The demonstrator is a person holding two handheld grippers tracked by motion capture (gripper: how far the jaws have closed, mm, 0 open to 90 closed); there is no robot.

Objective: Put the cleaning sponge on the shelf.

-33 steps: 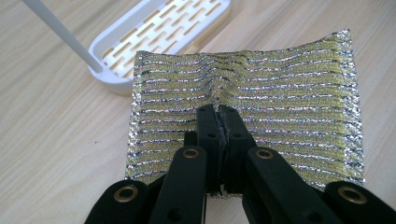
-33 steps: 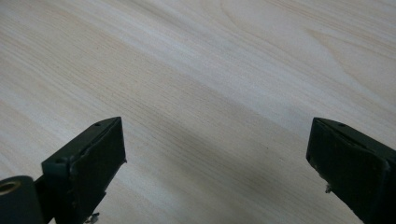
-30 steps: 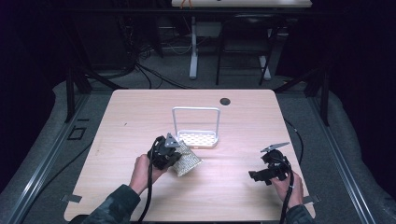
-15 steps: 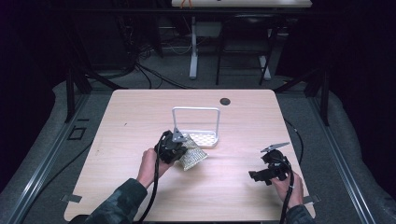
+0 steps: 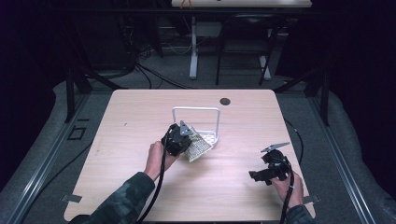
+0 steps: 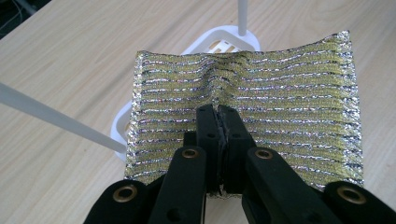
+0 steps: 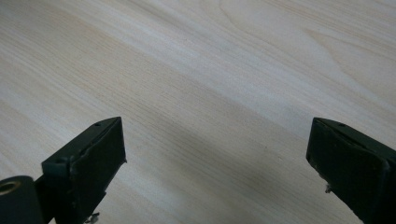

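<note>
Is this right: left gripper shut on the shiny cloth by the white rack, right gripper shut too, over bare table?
Not quite. The right gripper is open, jaws wide apart over bare table, per the right gripper view. The left gripper is indeed shut on the shiny cloth by the white rack.

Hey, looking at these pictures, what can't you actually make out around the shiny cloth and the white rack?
- Rack's base: in the left gripper view, the glittery cloth covers most of it.
- Cloth's near edge: hidden there behind the left gripper, whose jaws are pinched shut on it.
- Cloth's weave: too small to read in the high view.
- Rack's top bar: cut off by the left gripper view's upper edge.
- Dark round spot: too small to identify.
</note>
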